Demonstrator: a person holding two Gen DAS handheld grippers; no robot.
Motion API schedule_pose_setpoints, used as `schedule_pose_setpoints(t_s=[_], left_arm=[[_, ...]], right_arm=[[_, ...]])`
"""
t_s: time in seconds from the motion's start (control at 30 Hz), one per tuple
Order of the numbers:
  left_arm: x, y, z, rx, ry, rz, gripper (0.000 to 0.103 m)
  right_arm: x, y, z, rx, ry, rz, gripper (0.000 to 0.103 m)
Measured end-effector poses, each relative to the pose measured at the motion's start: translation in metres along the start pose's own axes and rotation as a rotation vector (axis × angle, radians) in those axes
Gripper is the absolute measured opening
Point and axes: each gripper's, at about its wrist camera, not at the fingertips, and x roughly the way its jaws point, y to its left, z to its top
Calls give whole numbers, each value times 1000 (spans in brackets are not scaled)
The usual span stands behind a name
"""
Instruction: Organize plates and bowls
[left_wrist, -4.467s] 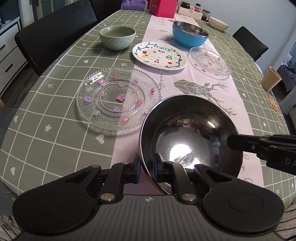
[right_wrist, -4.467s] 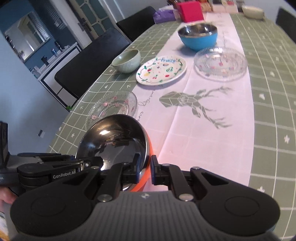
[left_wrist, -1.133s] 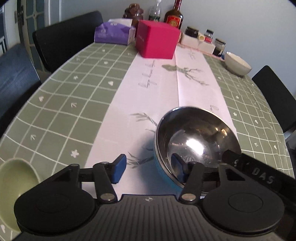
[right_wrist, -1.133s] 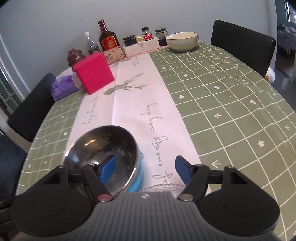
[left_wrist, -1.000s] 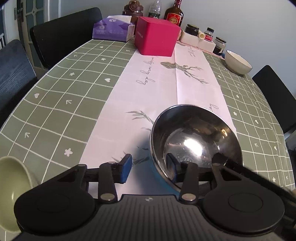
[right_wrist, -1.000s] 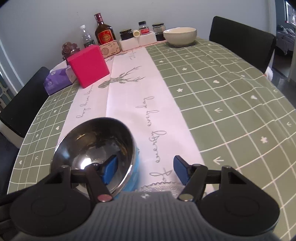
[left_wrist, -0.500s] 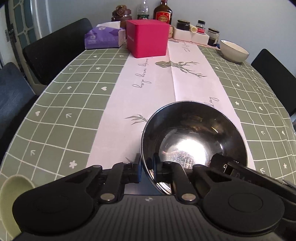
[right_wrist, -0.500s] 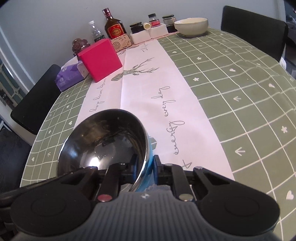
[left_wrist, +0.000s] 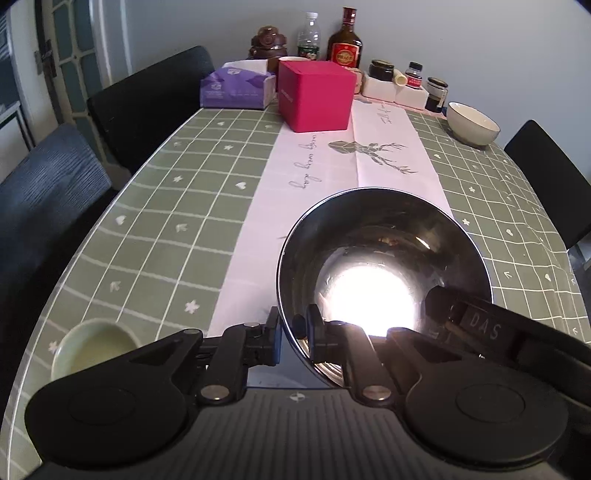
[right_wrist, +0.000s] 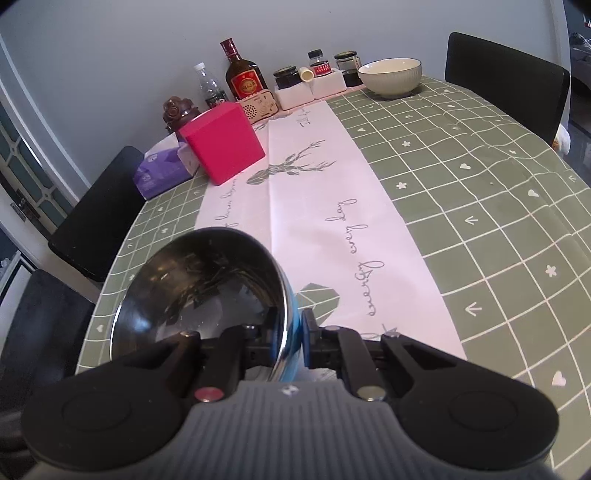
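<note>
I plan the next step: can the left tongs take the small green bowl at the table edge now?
Probably not yet: the left tongs are shut on the steel bowl rim, as are the right tongs. The green bowl lies unobstructed.

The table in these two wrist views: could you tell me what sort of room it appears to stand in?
Most likely a home dining room. A long table under a green checked cloth has dark chairs drawn up around it, and a liquor bottle, jars and a tissue box stand at its far end by the wall.

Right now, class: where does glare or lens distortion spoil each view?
Left wrist view: white glare blows out the bottom of the steel bowl; the table edge bows. Right wrist view: no blown-out patch, only dim reflections inside the bowl; the grid lines curve.
</note>
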Motion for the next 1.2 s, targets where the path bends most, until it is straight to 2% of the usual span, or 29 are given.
schedule_pose_setpoints(t_s=[0.23, 0.4, 0.5, 0.6, 0.67, 0.83, 0.93, 1.2], left_arm=[[-45, 13, -10, -3, -3, 12, 15], [-86, 25, -32, -63, 18, -25, 15], [-116, 34, -52, -80, 11, -46, 15], [-146, 47, -76, -126, 14, -78, 15], [-165, 54, -97, -139, -17, -65, 15], [-197, 66, -143, -113, -57, -17, 16], [-211, 73, -168, -105, -34, -11, 17], [-243, 70, -223, 9, -18, 41, 19]], right_arm=[[-41, 18, -12, -27, 7, 19, 9], [-87, 31, -23, -91, 2, 4, 9], [-123, 41, -39, -171, 10, -3, 9], [-160, 54, -64, -318, -21, -2, 9], [-183, 59, -84, -381, -39, 10, 9], [-215, 62, -128, -414, -18, 57, 10], [-232, 65, -153, -471, 4, 62, 10], [-268, 60, -207, -606, 119, 76, 11]])
